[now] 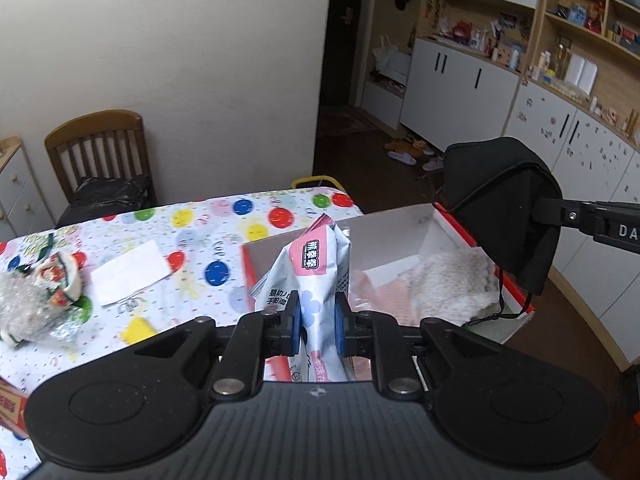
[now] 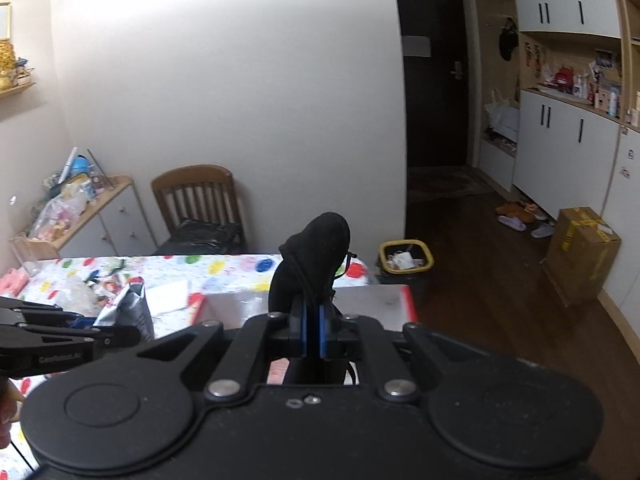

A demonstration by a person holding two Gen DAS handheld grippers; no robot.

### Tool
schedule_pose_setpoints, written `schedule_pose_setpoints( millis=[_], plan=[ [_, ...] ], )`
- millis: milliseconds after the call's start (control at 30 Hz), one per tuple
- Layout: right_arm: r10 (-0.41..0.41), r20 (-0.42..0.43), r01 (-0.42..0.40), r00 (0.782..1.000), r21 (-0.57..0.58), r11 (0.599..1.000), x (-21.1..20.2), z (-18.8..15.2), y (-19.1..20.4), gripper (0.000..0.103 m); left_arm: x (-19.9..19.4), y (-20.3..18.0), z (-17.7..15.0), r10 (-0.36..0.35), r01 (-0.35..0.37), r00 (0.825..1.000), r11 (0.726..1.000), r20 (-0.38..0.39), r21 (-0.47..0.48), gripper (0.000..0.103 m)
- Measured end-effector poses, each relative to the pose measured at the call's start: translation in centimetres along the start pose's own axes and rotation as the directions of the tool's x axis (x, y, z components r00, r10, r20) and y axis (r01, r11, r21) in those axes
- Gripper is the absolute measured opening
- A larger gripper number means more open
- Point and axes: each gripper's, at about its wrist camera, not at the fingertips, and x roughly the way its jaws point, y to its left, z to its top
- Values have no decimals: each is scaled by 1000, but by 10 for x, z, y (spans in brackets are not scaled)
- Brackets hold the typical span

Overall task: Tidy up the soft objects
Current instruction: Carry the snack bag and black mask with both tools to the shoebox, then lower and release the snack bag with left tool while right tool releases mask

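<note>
My left gripper (image 1: 317, 322) is shut on a white and pink wet-wipes pack (image 1: 316, 268) and holds it upright above the near left part of a red box (image 1: 472, 236) with a white inside. The box holds a pink cloth (image 1: 380, 292) and a fluffy white cloth (image 1: 456, 280). My right gripper (image 2: 313, 330) is shut on a black face mask (image 2: 316, 256), which hangs over the box's right side in the left wrist view (image 1: 504, 208). The wipes pack (image 2: 130, 308) and left gripper show at the left of the right wrist view.
The box stands on a table with a dotted cloth (image 1: 224, 240). A white paper (image 1: 128, 272), a bubble-wrap bundle (image 1: 24, 308) and a crumpled wrapper (image 1: 64, 280) lie at the left. A wooden chair (image 1: 100, 156) stands behind. A yellow bin (image 2: 406, 260) and cardboard box (image 2: 580, 252) are on the floor.
</note>
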Motion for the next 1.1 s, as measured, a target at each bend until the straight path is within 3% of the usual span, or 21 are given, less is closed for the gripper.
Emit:
schedule_pose_setpoints(
  millis=[267, 500, 1100],
  plan=[
    [-14, -54, 13, 998, -10, 1000, 20, -15, -30, 5, 33, -37, 17, -7, 8, 1000, 999, -13, 42, 16],
    [10, -121, -14, 993, -29, 999, 46, -30, -34, 5, 64, -59, 28, -15, 17, 999, 998, -29, 62, 16],
    [76, -239, -89, 968, -41, 995, 94, -55, -22, 6, 129, -70, 15, -58, 61, 985, 998, -161, 11, 16]
  ],
)
